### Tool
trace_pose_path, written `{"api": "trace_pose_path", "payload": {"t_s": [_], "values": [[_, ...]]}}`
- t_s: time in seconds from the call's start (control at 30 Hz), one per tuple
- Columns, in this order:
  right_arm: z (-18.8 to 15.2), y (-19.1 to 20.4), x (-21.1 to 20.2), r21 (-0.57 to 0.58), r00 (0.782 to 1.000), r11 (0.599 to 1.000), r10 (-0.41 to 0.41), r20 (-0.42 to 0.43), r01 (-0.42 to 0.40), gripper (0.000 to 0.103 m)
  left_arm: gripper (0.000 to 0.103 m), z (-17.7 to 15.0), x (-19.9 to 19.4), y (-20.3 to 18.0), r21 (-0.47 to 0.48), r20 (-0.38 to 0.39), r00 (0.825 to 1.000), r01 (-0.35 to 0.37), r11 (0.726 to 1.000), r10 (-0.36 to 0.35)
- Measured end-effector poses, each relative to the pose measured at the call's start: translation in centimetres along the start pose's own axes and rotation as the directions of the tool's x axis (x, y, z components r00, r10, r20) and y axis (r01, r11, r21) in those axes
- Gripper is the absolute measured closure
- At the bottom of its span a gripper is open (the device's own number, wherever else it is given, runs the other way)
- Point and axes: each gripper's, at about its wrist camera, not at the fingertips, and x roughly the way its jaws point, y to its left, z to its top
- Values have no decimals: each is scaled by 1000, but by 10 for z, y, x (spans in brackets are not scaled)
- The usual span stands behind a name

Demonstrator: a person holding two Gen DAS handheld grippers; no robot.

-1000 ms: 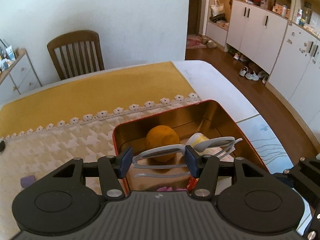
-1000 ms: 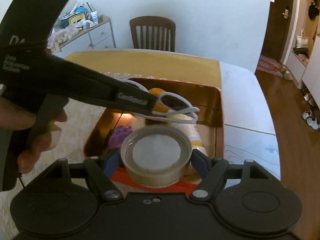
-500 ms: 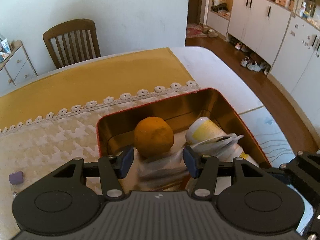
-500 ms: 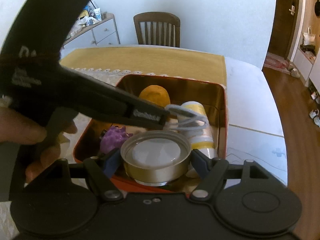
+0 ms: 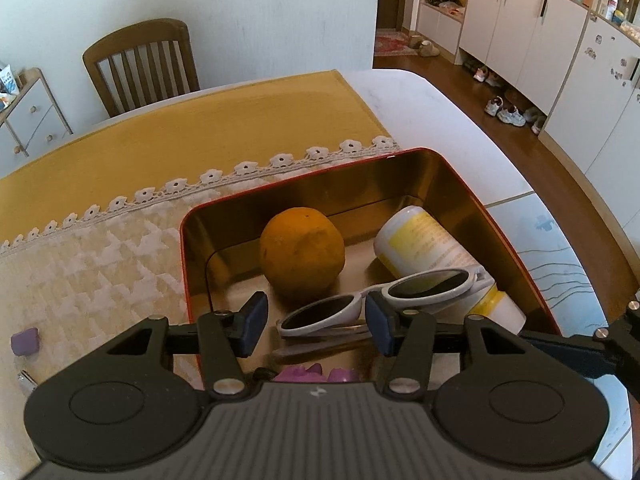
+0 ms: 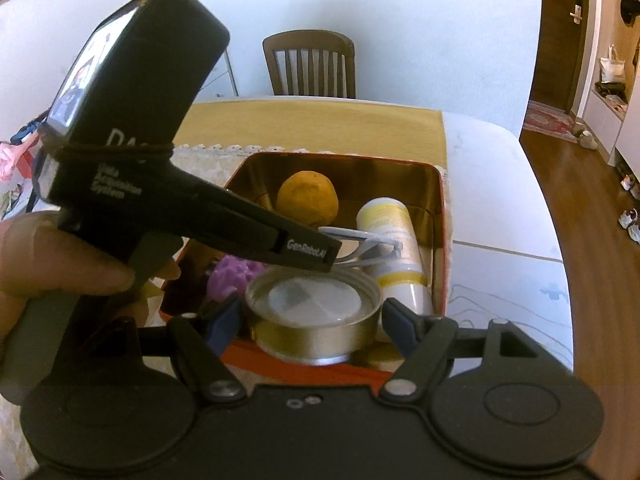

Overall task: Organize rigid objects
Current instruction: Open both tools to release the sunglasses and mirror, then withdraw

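The left gripper [image 5: 314,324] tilts steeply down, its jaws parted, the left pad [image 5: 253,323] touching nothing. A hand [image 6: 60,264] grips its handle, fingers wrapped round the trigger. The right gripper [image 6: 308,322] also points steeply down, jaws spread wide, both pads set against the sides of a tin [image 6: 312,320].

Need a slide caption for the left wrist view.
Left gripper open over the tin, sunglasses resting inside beside the orange and bottle.
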Motion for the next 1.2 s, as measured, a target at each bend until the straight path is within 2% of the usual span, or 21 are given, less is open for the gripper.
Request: {"api": "trace_pose_path", "payload": {"t_s": [0.17,0.47,0.57,0.7,0.83,0.93,1.1,1.2], "values": [[1,0,-7,2,1000,1000,1,13,-1,24,42,-3,-11,4,-12,22,1000,-3,1000,3],[1,-1,-17,21,999,1000,-15,37,14,22,41,-7,-34,13,-39,61,998,15,999,-12],[1,1,-22,19,999,1000,-16,47,15,21,37,-10,-44,17,-42,81,997,23,999,-20],[1,5,-25,17,999,1000,-19,50,18,19,37,-15,-58,22,-42,107,994,23,999,-19],[2,14,-32,2,998,1000,-9,69,9,12,36,-20,-74,32,-57,131,991,38,998,-30],[3,22,-38,-18,996,1000,-7,93,8,6,29,-25,-85,40,-66,153,987,47,997,-37],[3,39,-43,-39,993,999,9,117,-5,0,27,-34,-101,58,-84,184,982,61,995,-45],[4,52,-43,-54,992,999,10,123,-4,0,24,-42,-111,71,-86,206,977,73,994,-54]]}}
